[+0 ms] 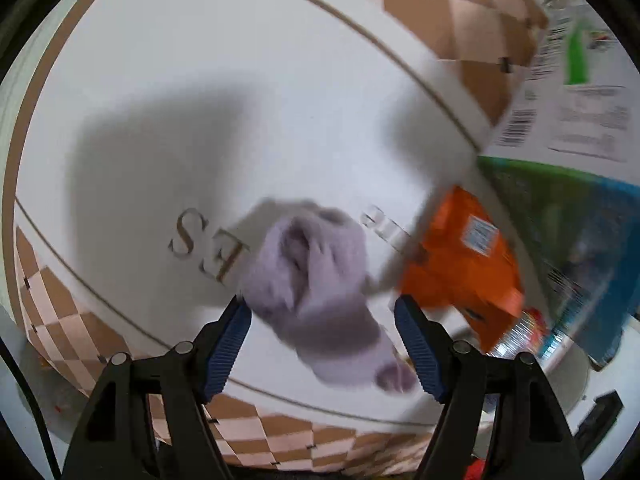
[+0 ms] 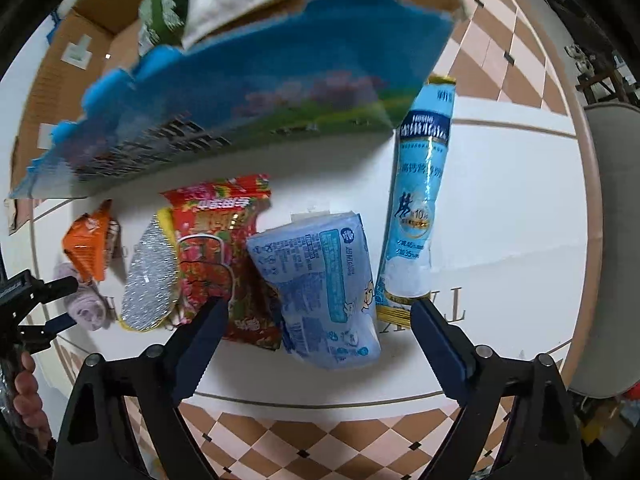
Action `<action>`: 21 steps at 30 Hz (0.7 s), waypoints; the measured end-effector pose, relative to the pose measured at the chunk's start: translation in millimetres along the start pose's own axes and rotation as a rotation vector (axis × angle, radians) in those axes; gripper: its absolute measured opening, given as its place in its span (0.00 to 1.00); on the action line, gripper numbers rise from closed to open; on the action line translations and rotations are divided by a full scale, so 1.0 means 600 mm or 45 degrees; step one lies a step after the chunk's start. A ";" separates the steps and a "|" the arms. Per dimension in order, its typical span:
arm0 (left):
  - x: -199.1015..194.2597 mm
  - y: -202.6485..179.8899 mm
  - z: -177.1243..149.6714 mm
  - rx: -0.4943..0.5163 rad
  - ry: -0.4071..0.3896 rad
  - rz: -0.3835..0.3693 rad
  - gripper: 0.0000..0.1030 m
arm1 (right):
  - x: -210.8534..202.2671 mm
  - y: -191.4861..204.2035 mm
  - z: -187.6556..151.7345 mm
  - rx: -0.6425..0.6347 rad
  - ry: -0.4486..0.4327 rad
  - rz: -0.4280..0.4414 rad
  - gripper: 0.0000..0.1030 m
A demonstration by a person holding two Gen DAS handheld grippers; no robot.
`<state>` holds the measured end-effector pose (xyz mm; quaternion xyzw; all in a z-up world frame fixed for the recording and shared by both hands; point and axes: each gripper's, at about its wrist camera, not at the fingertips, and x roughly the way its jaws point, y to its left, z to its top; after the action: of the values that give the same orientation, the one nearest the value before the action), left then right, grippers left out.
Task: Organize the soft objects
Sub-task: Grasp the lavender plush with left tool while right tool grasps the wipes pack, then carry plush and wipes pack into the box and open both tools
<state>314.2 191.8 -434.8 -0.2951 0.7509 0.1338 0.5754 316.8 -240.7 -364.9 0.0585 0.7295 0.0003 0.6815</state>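
Left wrist view: I see my left tongs (image 1: 322, 316) spread wide, gripping nothing.
Lilac sock bundle (image 1: 316, 276): lying on the white counter (image 1: 200, 80), between the blue pads, blurred.
Orange packet (image 1: 464, 256): just right of the bundle, beside a cardboard box (image 1: 568, 92).
Right wrist view: my right tongs (image 2: 318, 320) also spread wide, holding nothing.
Tissue pack (image 2: 320, 284): pale blue, flat on the counter, between the fingers.
Red snack bag (image 2: 218, 248): left of the tissues, overlapping a silver scouring pad (image 2: 150, 280).
Blue sachet (image 2: 420, 204): right of the tissues, lengthwise.
Box flap (image 2: 248, 92): overhanging the row.
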 end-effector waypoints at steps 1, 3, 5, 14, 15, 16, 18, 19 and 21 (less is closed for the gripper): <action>0.006 -0.003 0.001 0.021 0.002 0.037 0.57 | 0.005 -0.001 -0.001 0.002 0.009 0.001 0.90; 0.001 -0.022 -0.006 0.127 -0.041 0.107 0.41 | 0.013 0.003 0.002 -0.001 0.017 -0.018 0.89; 0.000 -0.049 -0.024 0.298 -0.091 0.245 0.40 | 0.020 -0.001 0.007 0.002 0.025 -0.030 0.89; 0.039 -0.112 -0.097 0.599 -0.207 0.520 0.41 | 0.069 -0.001 0.001 -0.015 0.107 -0.060 0.76; 0.040 -0.113 -0.099 0.591 -0.211 0.508 0.40 | 0.074 0.000 -0.001 -0.015 0.114 -0.055 0.67; 0.041 -0.113 -0.105 0.586 -0.216 0.502 0.40 | 0.079 0.002 -0.002 -0.017 0.122 -0.060 0.63; 0.041 -0.112 -0.110 0.596 -0.234 0.480 0.35 | 0.081 0.002 -0.006 -0.029 0.107 -0.088 0.56; 0.044 -0.114 -0.120 0.607 -0.248 0.483 0.33 | 0.079 0.002 -0.010 -0.033 0.098 -0.092 0.48; 0.044 -0.105 -0.137 0.615 -0.265 0.481 0.31 | 0.075 0.004 -0.027 -0.054 0.094 -0.105 0.41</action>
<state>282.9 90.3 -426.1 0.0097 0.7396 0.0856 0.6675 297.9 -233.4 -408.5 0.0139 0.7557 -0.0103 0.6547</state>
